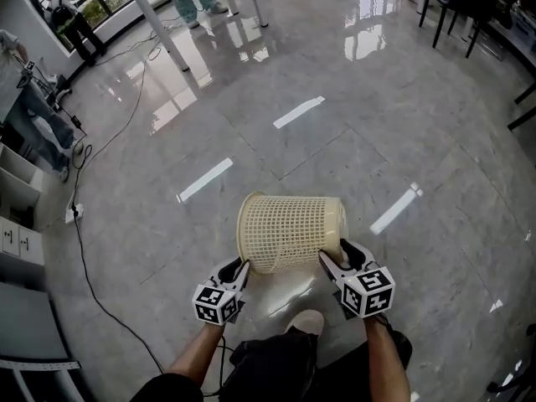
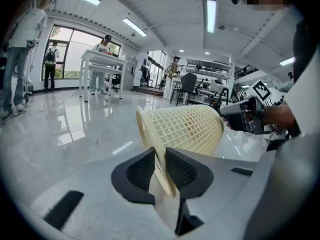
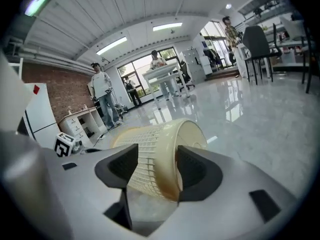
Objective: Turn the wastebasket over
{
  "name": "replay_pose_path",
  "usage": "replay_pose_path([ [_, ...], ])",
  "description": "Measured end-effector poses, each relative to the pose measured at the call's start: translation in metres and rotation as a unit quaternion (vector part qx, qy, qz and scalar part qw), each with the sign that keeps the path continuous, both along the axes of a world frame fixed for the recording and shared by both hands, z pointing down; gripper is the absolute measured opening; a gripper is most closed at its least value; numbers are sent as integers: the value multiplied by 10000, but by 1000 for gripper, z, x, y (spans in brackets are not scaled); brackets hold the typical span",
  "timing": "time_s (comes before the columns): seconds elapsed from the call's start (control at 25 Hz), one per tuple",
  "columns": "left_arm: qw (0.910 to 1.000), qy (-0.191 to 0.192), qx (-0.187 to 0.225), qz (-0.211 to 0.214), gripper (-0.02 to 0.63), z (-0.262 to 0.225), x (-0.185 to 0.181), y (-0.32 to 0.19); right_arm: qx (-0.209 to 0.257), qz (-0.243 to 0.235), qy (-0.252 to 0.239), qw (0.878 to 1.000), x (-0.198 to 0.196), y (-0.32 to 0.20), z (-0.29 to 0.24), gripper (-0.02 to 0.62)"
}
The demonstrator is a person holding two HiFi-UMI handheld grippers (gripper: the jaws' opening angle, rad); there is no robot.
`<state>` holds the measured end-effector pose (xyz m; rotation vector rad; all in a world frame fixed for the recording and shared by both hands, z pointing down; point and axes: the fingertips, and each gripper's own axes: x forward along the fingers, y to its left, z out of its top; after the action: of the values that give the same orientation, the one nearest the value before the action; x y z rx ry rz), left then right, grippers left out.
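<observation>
A cream lattice wastebasket [image 1: 289,231] is held on its side over the glossy grey floor, with its open rim to the left and its solid base to the right in the head view. My left gripper [image 1: 240,272] is shut on the rim wall; in the left gripper view the black pads [image 2: 182,170] pinch the thin lattice edge of the wastebasket [image 2: 185,129]. My right gripper [image 1: 328,264] grips the base end. The right gripper view shows the wastebasket [image 3: 150,144] with its bottom edge clamped between the jaws of that gripper [image 3: 157,171].
A white table [image 1: 159,23] stands at the far left, with people near the windows [image 1: 71,19]. White cabinets [image 1: 17,208] line the left edge and a black cable [image 1: 88,249] trails across the floor. Dark chairs [image 1: 461,7] stand at the far right. The person's shoe [image 1: 306,321] is just below the basket.
</observation>
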<state>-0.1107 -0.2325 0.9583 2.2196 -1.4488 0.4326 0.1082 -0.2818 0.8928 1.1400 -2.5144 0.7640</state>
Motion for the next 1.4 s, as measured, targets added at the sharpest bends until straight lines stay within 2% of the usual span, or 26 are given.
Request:
replay_pose_path([
  [0.12, 9979, 430, -301, -374, 74, 20, -8, 3, 458, -292, 171, 9984, -26, -12, -31, 247],
  [0.2, 9959, 445, -493, -617, 77, 36, -15, 8, 726, -579, 463, 9946, -47, -11, -39, 247],
  [0.28, 9946, 144, -660, -794, 91, 51, -23, 15, 962, -857, 781, 9886, -66, -5, -41, 234],
  [0.36, 9924, -23, -835, -909, 107, 66, -31, 21, 1225, -1015, 1066, 9815, -81, 0, -41, 124],
  [0.44, 9899, -70, -925, -1074, 114, 73, -43, 26, 1476, -1172, 1187, 9749, -96, 2, -43, 123],
  [0.48, 9893, -208, -857, -1162, 119, 72, -50, 29, 1562, -1251, 1216, 9722, -103, 4, -44, 123],
  [0.56, 9891, -722, -431, -1210, 129, 58, -61, 32, 1631, -1443, 1206, 9685, -116, 8, -44, 120],
  [0.64, 9867, -1345, 208, -890, 149, 36, -59, 31, 1660, -1679, 1165, 9647, -130, 13, -44, 117],
  [0.72, 9808, -1811, 669, -287, 169, 23, -42, 26, 1675, -1957, 1174, 9591, -144, 18, -43, 114],
  [0.8, 9758, -2045, 748, 205, 203, 26, -25, 24, 1651, -2300, 1188, 9517, -161, 26, -40, 109],
  [0.84, 9752, -2088, 672, 309, 217, 33, -21, 26, 1651, -2471, 1229, 9469, -170, 32, -37, 104],
  [0.92, 9777, -2036, 421, 311, 221, 50, -19, 35, 1739, -2767, 1446, 9340, -187, 43, -29, 106],
  [1.04, 9824, -1837, 172, 287, 238, 70, -19, 46, 1968, -3199, 1835, 9084, -211, 60, -14, 104],
  [1.12, 9842, -1743, 58, 298, 238, 75, -15, 49, 1972, -3374, 2010, 8983, -220, 67, 0, 106],
  [1.32, 9882, -1497, -89, 300, 238, 83, -7, 50, 1978, -3309, 2168, 8969, -223, 64, 16, 67],
  [1.4, 9899, -1398, -75, 238, 238, 80, -8, 48, 1932, -3281, 2020, 9023, -224, 62, 13, 67],
])
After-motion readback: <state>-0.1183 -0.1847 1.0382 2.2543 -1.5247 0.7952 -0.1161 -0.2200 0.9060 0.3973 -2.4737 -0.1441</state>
